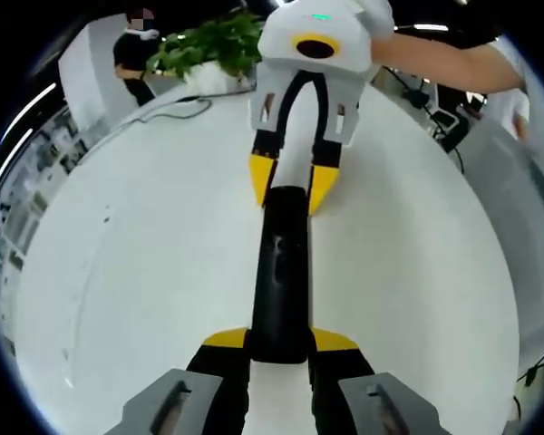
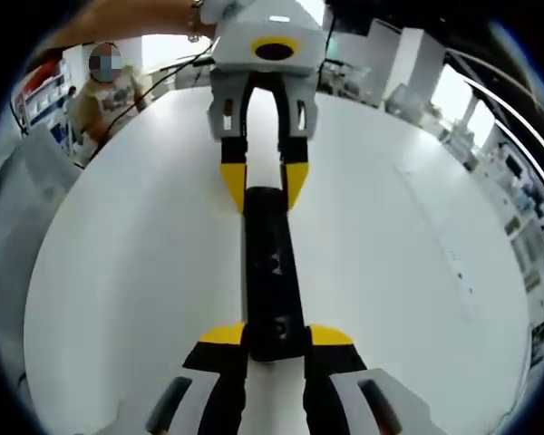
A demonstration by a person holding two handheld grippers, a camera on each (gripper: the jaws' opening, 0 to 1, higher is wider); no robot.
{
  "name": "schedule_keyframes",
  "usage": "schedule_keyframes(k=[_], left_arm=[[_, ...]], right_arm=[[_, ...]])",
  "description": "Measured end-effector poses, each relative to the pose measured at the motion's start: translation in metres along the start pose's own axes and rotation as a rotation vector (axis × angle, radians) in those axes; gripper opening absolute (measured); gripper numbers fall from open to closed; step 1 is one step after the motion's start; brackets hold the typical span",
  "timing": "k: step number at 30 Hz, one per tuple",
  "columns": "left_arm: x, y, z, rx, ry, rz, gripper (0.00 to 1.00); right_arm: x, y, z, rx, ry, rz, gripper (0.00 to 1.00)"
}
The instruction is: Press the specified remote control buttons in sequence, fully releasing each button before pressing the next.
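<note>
A long black remote control [image 1: 279,263] lies lengthwise above the white table [image 1: 118,272]. My left gripper [image 1: 281,341] is shut on its near end, with a yellow-tipped jaw on either side. My right gripper [image 1: 292,181] comes in from the top and is shut on the far end. In the right gripper view the same remote control [image 2: 272,272] runs up the middle. There my right gripper [image 2: 276,336] clamps the near end and my left gripper [image 2: 264,184] clamps the far end. A few buttons show faintly on the remote's face.
A green potted plant [image 1: 208,43] and a dark cable [image 1: 177,109] sit at the table's far edge, with a person [image 1: 131,45] standing behind them. Another person [image 2: 104,86] sits beyond the table. A bare forearm [image 1: 444,59] reaches in behind the right gripper.
</note>
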State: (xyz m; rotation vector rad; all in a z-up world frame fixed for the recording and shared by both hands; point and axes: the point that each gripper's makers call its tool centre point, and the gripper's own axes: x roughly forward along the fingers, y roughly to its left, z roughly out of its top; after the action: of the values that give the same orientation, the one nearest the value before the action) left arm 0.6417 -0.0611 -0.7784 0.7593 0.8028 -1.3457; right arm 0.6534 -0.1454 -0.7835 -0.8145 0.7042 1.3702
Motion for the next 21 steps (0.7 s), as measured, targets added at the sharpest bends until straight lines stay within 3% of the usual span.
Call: schedule_keyframes(k=[21], left_arm=[[-0.0021,0.0032,-0.0016,0.010,-0.017,-0.017,0.24]], right_arm=[[0.0008,0.0009,0.0015,0.015,-0.006,0.032,0.21]])
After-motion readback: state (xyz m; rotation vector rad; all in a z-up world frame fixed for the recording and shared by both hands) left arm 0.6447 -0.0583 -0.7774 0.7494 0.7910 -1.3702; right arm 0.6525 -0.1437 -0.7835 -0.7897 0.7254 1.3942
